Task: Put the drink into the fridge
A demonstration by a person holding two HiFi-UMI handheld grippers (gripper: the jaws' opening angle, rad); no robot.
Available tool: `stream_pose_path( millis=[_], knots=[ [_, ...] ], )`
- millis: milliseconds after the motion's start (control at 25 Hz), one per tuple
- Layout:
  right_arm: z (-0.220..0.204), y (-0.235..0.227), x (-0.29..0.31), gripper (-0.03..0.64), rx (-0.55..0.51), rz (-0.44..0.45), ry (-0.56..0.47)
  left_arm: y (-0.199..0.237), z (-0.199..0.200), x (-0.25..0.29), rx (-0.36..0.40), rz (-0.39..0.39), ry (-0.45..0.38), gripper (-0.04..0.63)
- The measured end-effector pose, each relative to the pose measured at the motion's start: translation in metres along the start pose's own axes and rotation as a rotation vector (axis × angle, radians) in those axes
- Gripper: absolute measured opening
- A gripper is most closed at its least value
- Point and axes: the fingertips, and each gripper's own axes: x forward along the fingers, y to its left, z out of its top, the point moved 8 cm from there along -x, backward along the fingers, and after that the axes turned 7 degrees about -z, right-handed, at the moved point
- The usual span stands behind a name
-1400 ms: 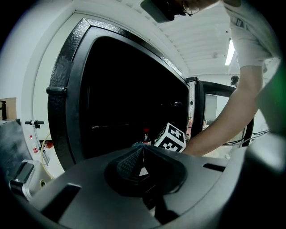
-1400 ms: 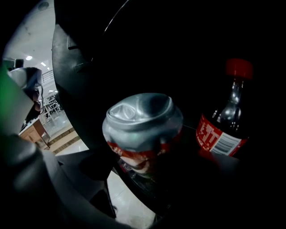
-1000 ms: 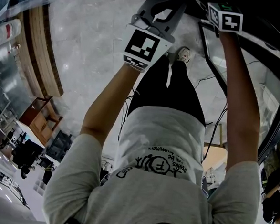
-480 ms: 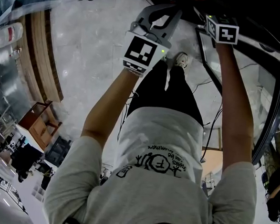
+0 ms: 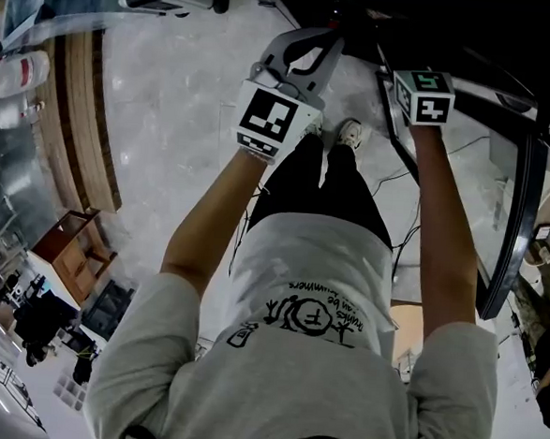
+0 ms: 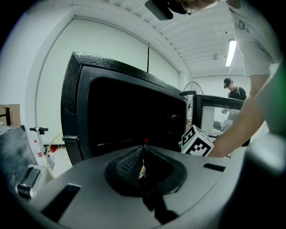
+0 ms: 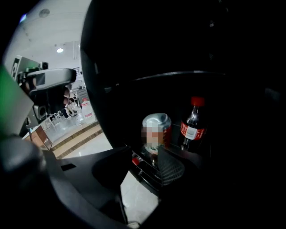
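A silver and red drink can (image 7: 156,132) stands on a shelf inside the dark fridge (image 5: 457,39), next to a cola bottle (image 7: 193,125) with a red cap. My right gripper (image 7: 149,161) reaches into the fridge just short of the can. Its jaws are closing, a gap still shows between them, and the pads do not press on the can. In the head view only its marker cube (image 5: 423,95) shows at the fridge opening. My left gripper (image 5: 301,51) hangs outside the black fridge body (image 6: 129,112), its jaws (image 6: 143,154) shut on nothing.
The fridge's glass door (image 5: 509,230) stands swung open at the right. Cables (image 5: 400,176) trail on the marble floor under it. Wooden steps (image 5: 76,115) and a small wooden cabinet (image 5: 81,243) lie to the left. Another person (image 6: 232,91) stands beyond the fridge.
The right gripper's cube has drawn back a little from the fridge towards my body. The left gripper has barely shifted. The open door now sits further right in the head view.
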Motion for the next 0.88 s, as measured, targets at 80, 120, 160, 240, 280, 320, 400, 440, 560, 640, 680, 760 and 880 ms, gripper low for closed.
stream_pose_path(
  millis=[80, 120, 160, 240, 280, 320, 400, 440, 560, 640, 680, 760, 880],
  knots=[
    [0.003, 0.004, -0.009, 0.168, -0.025, 0.002, -0.01, -0.001, 0.003, -0.004, -0.004, 0.003, 0.0, 0.021],
    [0.006, 0.006, -0.014, 0.162, -0.034, 0.002, -0.017, -0.001, 0.004, -0.006, -0.007, 0.006, -0.001, 0.021],
    [0.01, 0.008, -0.019, 0.152, -0.041, 0.002, -0.026, -0.001, 0.006, -0.009, -0.009, 0.009, -0.002, 0.021],
    [0.019, 0.012, -0.029, 0.14, -0.053, 0.005, -0.048, -0.002, 0.009, -0.013, -0.013, 0.014, -0.006, 0.021],
    [0.024, 0.014, -0.034, 0.133, -0.058, 0.006, -0.058, -0.002, 0.011, -0.015, -0.016, 0.016, -0.009, 0.021],
    [0.028, 0.016, -0.039, 0.126, -0.063, 0.007, -0.068, -0.003, 0.014, -0.017, -0.019, 0.017, -0.012, 0.021],
    [0.035, 0.021, -0.049, 0.107, -0.072, 0.006, -0.088, -0.004, 0.019, -0.022, -0.026, 0.02, -0.018, 0.021],
    [0.038, 0.023, -0.055, 0.097, -0.073, 0.006, -0.097, -0.005, 0.021, -0.024, -0.028, 0.021, -0.022, 0.021],
    [0.047, 0.029, -0.073, 0.072, -0.075, 0.01, -0.125, -0.009, 0.03, -0.031, -0.03, 0.024, -0.037, 0.021],
    [0.055, 0.033, -0.085, 0.062, -0.083, 0.011, -0.147, -0.012, 0.036, -0.035, -0.028, 0.025, -0.046, 0.021],
    [0.059, 0.035, -0.091, 0.055, -0.093, 0.012, -0.158, -0.014, 0.039, -0.037, -0.028, 0.025, -0.05, 0.021],
    [0.068, 0.042, -0.103, 0.047, -0.122, 0.012, -0.18, -0.017, 0.044, -0.041, -0.029, 0.025, -0.058, 0.021],
    [0.084, 0.049, -0.122, 0.033, -0.15, 0.016, -0.227, -0.02, 0.052, -0.046, -0.029, 0.026, -0.074, 0.021]
  ],
)
